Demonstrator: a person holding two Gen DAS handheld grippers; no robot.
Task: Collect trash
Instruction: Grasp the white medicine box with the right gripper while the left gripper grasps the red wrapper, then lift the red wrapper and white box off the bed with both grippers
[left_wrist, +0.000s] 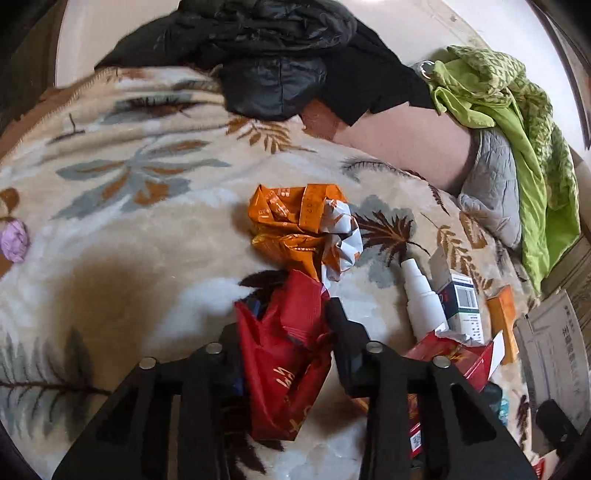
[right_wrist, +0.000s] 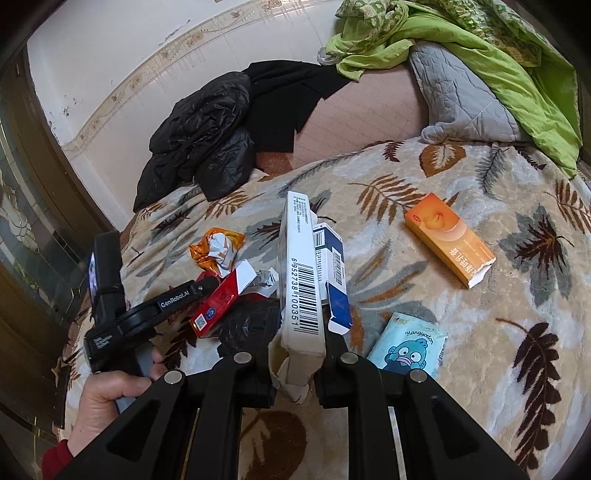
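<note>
My left gripper (left_wrist: 288, 325) is shut on a crumpled red wrapper (left_wrist: 288, 354) just above the leaf-patterned blanket (left_wrist: 129, 229). A crumpled orange and white wrapper (left_wrist: 303, 229) lies just beyond it. My right gripper (right_wrist: 301, 332) is shut on a white carton with a barcode (right_wrist: 299, 277), held upright. A blue and white box (right_wrist: 332, 258) stands right behind the carton. A red box (right_wrist: 218, 299) lies to its left, under the left gripper's body (right_wrist: 147, 310). An orange box (right_wrist: 448, 238) and a blue tissue pack (right_wrist: 408, 345) lie to the right.
A white spray bottle (left_wrist: 417, 295) lies right of the left gripper. Black jackets (right_wrist: 207, 136) are piled at the bed's far side. A green quilt (right_wrist: 480, 55) and grey pillow (right_wrist: 458, 96) lie at the far right. A purple wad (left_wrist: 14, 238) sits at the left.
</note>
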